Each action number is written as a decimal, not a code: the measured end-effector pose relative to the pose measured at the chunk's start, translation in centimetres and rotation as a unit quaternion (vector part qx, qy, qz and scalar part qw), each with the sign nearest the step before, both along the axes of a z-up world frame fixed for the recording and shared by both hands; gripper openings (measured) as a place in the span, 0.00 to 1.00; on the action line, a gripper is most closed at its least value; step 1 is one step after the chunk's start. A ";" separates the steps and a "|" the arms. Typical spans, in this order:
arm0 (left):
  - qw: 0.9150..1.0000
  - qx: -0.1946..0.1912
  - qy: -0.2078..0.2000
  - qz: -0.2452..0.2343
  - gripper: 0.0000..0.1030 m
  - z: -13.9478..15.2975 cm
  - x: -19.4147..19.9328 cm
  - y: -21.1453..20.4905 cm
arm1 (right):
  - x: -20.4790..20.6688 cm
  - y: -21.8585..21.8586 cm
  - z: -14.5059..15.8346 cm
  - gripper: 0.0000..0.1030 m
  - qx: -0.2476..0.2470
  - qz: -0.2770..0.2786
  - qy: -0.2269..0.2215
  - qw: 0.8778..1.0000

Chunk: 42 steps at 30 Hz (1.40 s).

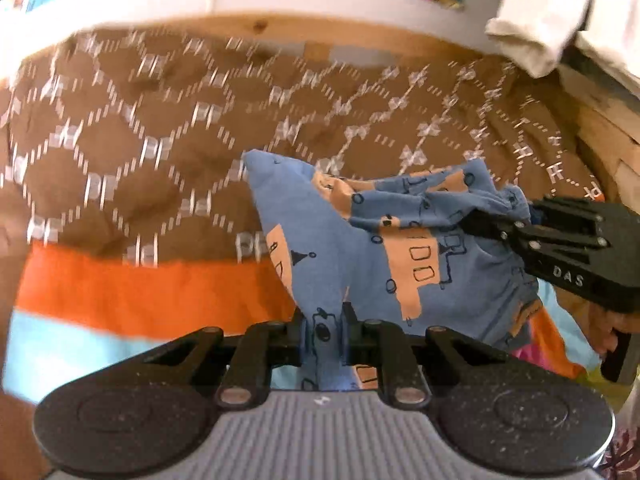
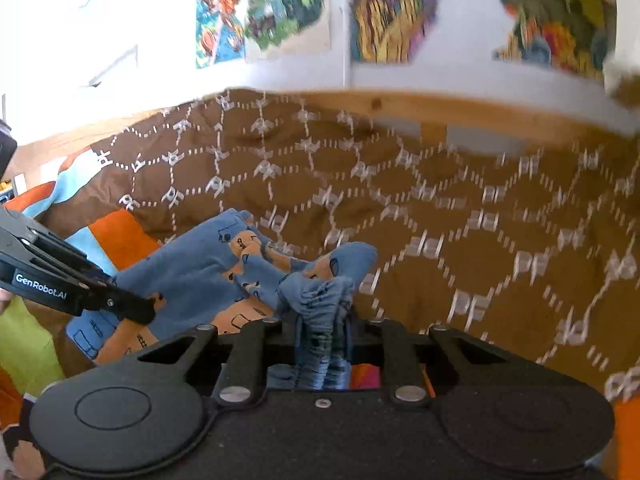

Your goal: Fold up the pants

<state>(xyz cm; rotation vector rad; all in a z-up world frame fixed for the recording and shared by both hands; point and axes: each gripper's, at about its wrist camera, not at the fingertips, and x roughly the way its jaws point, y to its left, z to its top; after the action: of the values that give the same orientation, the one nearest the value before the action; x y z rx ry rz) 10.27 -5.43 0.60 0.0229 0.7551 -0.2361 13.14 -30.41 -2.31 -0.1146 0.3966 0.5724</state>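
Nearest the left wrist camera, the left gripper is seen clamped on a narrow strip of the blue printed pants, its jaws drawn close with the cloth pinched between them. In the right wrist view the right gripper is likewise closed on a gathered, ruched edge of the pants (most likely the elastic waistband, though this is judged only from the puckering). The same right gripper is visible from the left view at the far right side of the garment, and the left gripper from the right view at its left side.

Between the two grips the pants are held bunched and crumpled, apparently lifted just above the bedcover, a brown quilt with a white lattice pattern and orange and pale-blue bands. Whether any cloth is touching the cover cannot be told, since both views are blurred.

The step in hand is judged to be the opening one: the garment is gripped at two points but not yet spread or folded. The next move calls for the grippers to be drawn apart so that the cloth is pulled taut, then lowered flat onto the cover.

Beyond the bed a wooden frame rail is seen, and colourful posters on the white wall behind.
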 end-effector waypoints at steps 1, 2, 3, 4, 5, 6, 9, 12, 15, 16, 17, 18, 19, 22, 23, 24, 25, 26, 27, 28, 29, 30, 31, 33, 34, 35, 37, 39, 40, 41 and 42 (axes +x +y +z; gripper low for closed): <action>1.000 0.005 -0.014 -0.006 0.17 0.4 0.3 -0.3 | 0.2 -0.1 0.5 0.19 -0.002 -0.003 -0.012 1.000; 1.000 0.008 -0.022 -0.011 0.17 0.7 0.8 -0.6 | 0.6 -0.3 0.9 0.19 -0.006 -0.006 -0.022 1.000; 1.000 0.006 -0.026 -0.013 0.17 0.9 1.4 -0.8 | 1.0 -0.3 1.3 0.19 -0.008 -0.010 -0.028 1.000; 1.000 -0.001 -0.028 -0.013 0.17 1.1 2.3 -0.9 | 1.6 -0.6 1.7 0.19 -0.007 -0.015 -0.031 0.999; 0.999 -0.012 -0.030 -0.011 0.17 1.2 3.1 -1.0 | 2.5 -0.9 2.2 0.19 -0.002 -0.019 -0.028 0.999; 0.999 -0.023 -0.032 -0.009 0.17 1.2 3.9 -1.0 | 3.3 -1.2 2.6 0.19 0.003 -0.021 -0.023 1.000; 0.998 -0.040 -0.040 -0.006 0.17 0.8 6.4 -1.1 | 6.2 -2.0 3.3 0.19 0.014 -0.022 -0.006 1.000; 0.998 -0.045 -0.041 -0.007 0.17 -0.5 8.5 -1.2 | 8.8 -2.4 3.1 0.19 0.018 -0.018 0.015 1.000; 0.999 -0.046 -0.022 -0.007 0.17 -2.4 10.1 -1.0 | 11.0 -2.6 1.7 0.21 0.026 -0.011 0.044 0.999; 0.999 -0.047 -0.012 -0.005 0.18 -2.9 10.5 -0.9 | 11.8 -2.9 1.0 0.22 0.034 -0.010 0.060 0.998; 0.999 -0.050 -0.007 -0.003 0.20 -3.3 10.7 -0.7 | 12.3 -3.1 0.4 0.26 0.039 -0.013 0.071 0.997; 0.998 -0.056 -0.004 -0.003 0.21 -3.6 10.7 -0.5 | 12.7 -3.4 -0.2 0.31 0.044 -0.019 0.080 0.996; 0.998 -0.059 -0.004 -0.003 0.26 -3.7 10.7 -0.3 | 13.1 -4.0 -0.6 0.34 0.054 -0.026 0.089 0.994; 0.999 -0.049 -0.007 0.002 0.43 -3.6 10.5 0.0 | 13.3 -5.2 -1.0 0.53 0.080 -0.036 0.099 0.991; 0.999 -0.044 -0.006 0.008 0.51 -3.4 10.4 0.1 | 13.2 -5.3 -1.0 0.63 0.080 -0.040 0.097 0.991; 0.999 -0.042 -0.006 0.012 0.52 -3.3 10.4 0.2 | 13.0 -5.5 -0.9 0.71 0.079 -0.046 0.092 0.992; 0.999 -0.042 -0.005 0.016 0.55 -3.2 10.4 0.4 | 12.8 -5.8 -0.8 0.75 0.082 -0.052 0.088 0.991; 0.999 -0.043 -0.004 0.020 0.59 -3.1 10.3 0.5 | 12.6 -6.0 -0.7 0.80 0.087 -0.057 0.087 0.991; 0.999 -0.044 -0.003 0.026 0.63 -3.0 10.2 0.6 | 12.4 -6.2 -0.6 0.85 0.092 -0.062 0.087 0.990; 0.998 -0.044 -0.002 0.035 0.70 -2.9 10.1 0.7 | 12.2 -6.3 -0.4 0.87 0.096 -0.067 0.084 0.990; 0.998 -0.045 -0.004 0.041 0.76 -2.6 10.1 0.8 | 11.9 -6.4 -0.2 0.91 0.096 -0.072 0.079 0.990; 0.998 -0.046 -0.008 0.046 0.79 -2.4 9.8 0.8 | 11.6 -6.3 0.1 0.96 0.092 -0.076 0.072 0.990; 0.998 -0.046 -0.012 0.050 0.86 -2.1 9.6 0.9 | 11.2 -6.3 0.4 0.97 0.087 -0.080 0.061 0.991; 0.997 -0.040 -0.024 0.057 0.92 -1.3 9.1 0.8 | 10.2 -6.0 0.9 0.99 0.079 -0.088 0.036 0.992; 0.997 -0.034 -0.030 0.059 0.94 -0.9 8.8 0.7 | 9.7 -5.8 1.2 0.99 0.076 -0.092 0.027 0.992; 0.997 -0.027 -0.038 0.061 0.97 -0.5 8.5 0.5 | 9.3 -5.7 1.5 0.99 0.075 -0.096 0.019 0.992; 0.996 -0.011 -0.052 0.069 1.00 0.3 7.7 0.1 | 8.4 -5.3 2.0 0.99 0.073 -0.100 0.002 0.992; 0.995 -0.003 -0.068 0.072 1.00 1.0 7.1 -0.2 | 7.1 -4.9 2.6 0.99 0.069 -0.101 -0.018 0.992; 0.995 0.001 -0.075 0.072 1.00 1.4 6.7 -0.4 | 6.4 -4.8 2.8 0.99 0.067 -0.103 -0.028 0.992; 0.994 0.003 -0.081 0.072 1.00 1.7 6.4 -0.6 | 5.6 -4.5 3.1 0.99 0.064 -0.107 -0.040 0.991; 0.994 0.004 -0.085 0.072 1.00 2.0 6.0 -0.8 | 5.1 -4.3 3.4 0.99 0.061 -0.110 -0.048 0.991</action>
<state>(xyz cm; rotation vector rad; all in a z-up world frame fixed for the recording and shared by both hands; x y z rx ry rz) 16.32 -6.26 2.59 -0.0035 0.5853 -0.0911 18.23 -34.74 1.04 0.0184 0.2759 0.3702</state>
